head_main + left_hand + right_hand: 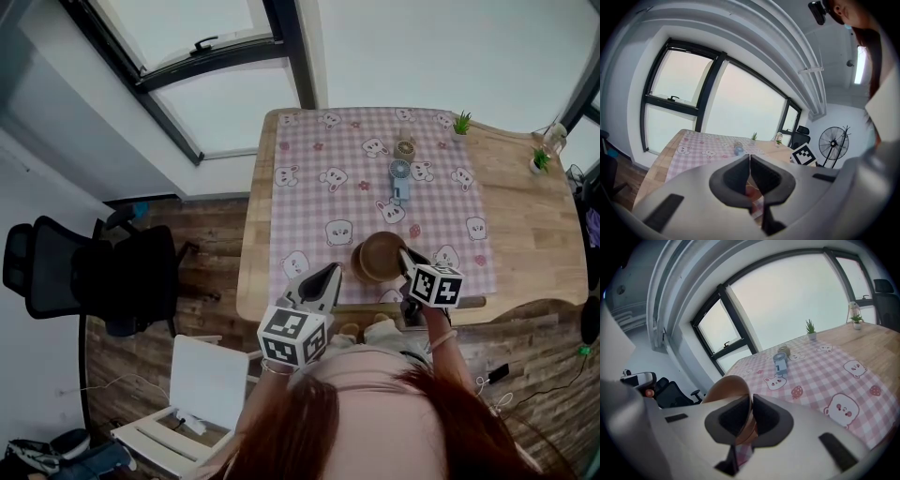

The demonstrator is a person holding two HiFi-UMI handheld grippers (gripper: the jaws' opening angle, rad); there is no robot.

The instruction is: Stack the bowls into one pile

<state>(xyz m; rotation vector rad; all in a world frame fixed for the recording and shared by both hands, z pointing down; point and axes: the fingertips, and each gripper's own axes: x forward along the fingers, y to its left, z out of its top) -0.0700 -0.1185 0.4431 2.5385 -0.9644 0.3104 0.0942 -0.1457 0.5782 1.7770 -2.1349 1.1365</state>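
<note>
Right gripper is clamping the rim of the brown bowl, lower centre of head view at the near edge of the cloth; left gripper is hovering lower left, jaws closed, empty.

No legible words, brands or numbers anywhere. Only signs: black-and-white square marker patterns on the cubes of the left gripper and right gripper, near side. No letters in them.
</note>
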